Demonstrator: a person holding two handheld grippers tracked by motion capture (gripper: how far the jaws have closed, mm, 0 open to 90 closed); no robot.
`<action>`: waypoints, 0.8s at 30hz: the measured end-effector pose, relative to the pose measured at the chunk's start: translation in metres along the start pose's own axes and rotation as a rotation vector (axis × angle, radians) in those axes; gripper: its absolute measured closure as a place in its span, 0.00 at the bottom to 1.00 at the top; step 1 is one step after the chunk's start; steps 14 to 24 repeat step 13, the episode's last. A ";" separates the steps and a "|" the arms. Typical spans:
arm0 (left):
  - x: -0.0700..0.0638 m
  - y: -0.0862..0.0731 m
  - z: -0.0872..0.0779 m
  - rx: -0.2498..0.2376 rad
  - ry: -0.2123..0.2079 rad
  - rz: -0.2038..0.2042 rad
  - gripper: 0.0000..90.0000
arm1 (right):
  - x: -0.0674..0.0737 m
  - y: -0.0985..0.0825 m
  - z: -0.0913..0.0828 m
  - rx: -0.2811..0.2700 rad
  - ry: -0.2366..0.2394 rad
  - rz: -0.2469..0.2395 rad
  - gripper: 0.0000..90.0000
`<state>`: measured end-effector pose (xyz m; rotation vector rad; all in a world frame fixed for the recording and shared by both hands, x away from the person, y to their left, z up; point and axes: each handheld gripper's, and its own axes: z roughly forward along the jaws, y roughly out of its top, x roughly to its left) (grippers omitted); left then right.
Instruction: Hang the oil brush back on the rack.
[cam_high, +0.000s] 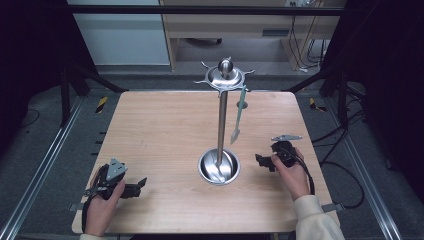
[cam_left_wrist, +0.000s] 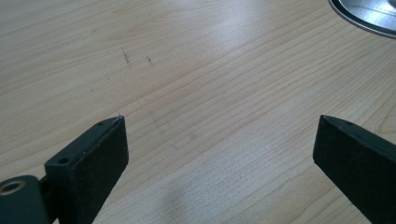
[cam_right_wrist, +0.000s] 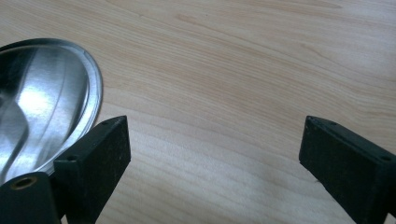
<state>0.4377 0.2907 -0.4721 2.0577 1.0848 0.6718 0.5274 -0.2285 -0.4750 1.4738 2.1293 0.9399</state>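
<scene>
A steel utensil stand (cam_high: 220, 120) rises from a round dish base (cam_high: 218, 166) at the middle front of the wooden table (cam_high: 165, 125). Its top disc (cam_high: 225, 77) has hooks, and a pale green utensil (cam_high: 238, 116) hangs from one on the right. My left gripper (cam_high: 141, 185) rests near the front left edge, open, with bare wood between its jaws (cam_left_wrist: 219, 140). My right gripper (cam_high: 260, 161) sits just right of the base, open, jaws apart over bare wood (cam_right_wrist: 215, 140). The base's rim shows at the left in the right gripper view (cam_right_wrist: 91, 70) and at the top right in the left gripper view (cam_left_wrist: 364, 21).
Metal rails (cam_high: 45, 160) run along both sides of the table. Black frame struts (cam_high: 320, 75) stand at the back corners, and cables (cam_high: 345, 170) lie on the floor to the right. A wooden desk (cam_high: 230, 25) stands behind.
</scene>
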 end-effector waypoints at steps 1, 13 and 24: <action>0.000 0.000 0.000 -0.001 0.000 0.000 0.03 | 0.001 0.001 0.003 0.005 -0.010 -0.006 0.11; -0.001 0.002 0.002 -0.005 -0.005 0.007 0.03 | 0.008 0.003 0.011 0.014 -0.045 -0.016 0.12; -0.001 0.002 0.002 -0.005 -0.005 0.007 0.03 | 0.008 0.003 0.011 0.014 -0.045 -0.016 0.12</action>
